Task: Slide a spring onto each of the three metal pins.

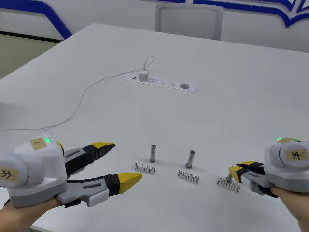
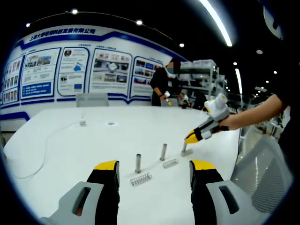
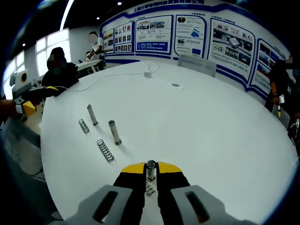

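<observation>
**Right pin in grip, no spring fitted: keep the pin's top free**

**Right gripper.** In the right gripper view, the right gripper has its fingers drawn in on either side of the right pin. They appear clamped on it, and the pin's top shows between the yellow tips. The pin stands upright on the white surface. The right spring lies on its side just beside the pin's foot, close under the fingers.

**Left gripper.** The left gripper hangs above the surface with its fingers wide apart, holding nothing. Ahead of it stand the left pin and the middle pin, both upright and bare. The left spring and middle spring each lie flat just in front of their own pin. All three springs are off their pins.

**Assessment.** The step in hand looks like securing the right pin to receive its spring.

**Recommendations for this step:**
- The hold looks high on the shaft, so the fingers would likely block a spring coming down over the top. Grip lower, near the base, or lift the pin and thread it through the lying spring.
- Clamp firmly, since a round pin may roll or twist between flat fingers.
- Pinch the spring lightly across its middle, because a hard squeeze could deform the coils.
- Line the coil's bore up with the pin's axis before pushing.
</observation>
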The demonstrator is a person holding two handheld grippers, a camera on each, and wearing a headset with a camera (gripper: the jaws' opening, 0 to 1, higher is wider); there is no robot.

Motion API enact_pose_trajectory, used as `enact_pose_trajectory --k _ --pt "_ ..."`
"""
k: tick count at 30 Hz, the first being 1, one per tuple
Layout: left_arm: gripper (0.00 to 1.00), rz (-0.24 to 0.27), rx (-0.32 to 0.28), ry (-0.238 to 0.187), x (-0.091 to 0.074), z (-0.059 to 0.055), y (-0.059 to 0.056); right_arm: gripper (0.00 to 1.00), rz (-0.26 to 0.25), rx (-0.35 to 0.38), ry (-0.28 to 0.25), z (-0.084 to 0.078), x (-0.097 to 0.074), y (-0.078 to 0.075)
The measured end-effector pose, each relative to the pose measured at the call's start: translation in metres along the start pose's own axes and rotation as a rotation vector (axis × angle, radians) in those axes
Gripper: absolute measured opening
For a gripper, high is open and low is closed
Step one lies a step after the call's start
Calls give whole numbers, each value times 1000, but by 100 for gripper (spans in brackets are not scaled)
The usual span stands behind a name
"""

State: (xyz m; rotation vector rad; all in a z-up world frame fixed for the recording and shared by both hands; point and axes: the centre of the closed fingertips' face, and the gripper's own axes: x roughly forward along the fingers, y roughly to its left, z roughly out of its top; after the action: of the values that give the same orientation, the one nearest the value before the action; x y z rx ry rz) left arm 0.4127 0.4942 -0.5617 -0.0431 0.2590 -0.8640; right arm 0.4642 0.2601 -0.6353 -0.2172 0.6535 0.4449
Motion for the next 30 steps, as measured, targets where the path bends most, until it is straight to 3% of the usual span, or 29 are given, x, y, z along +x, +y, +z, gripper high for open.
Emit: enact_pose_trajectory --k 15,19,24,30 --pt "62 4 -6 3 -1 -1 1 10 26 -28 -19 8 8 5" --pt "62 2 -4 4 -1 -2 1 14 10 -32 -40 14 2 0" --pt "62 1 -2 1 -1 -1 1 16 31 -14 -60 18 -5 -2" --pt "62 5 -2 -1 -1 -1 2 17 76 -42 -51 6 -11 -1"
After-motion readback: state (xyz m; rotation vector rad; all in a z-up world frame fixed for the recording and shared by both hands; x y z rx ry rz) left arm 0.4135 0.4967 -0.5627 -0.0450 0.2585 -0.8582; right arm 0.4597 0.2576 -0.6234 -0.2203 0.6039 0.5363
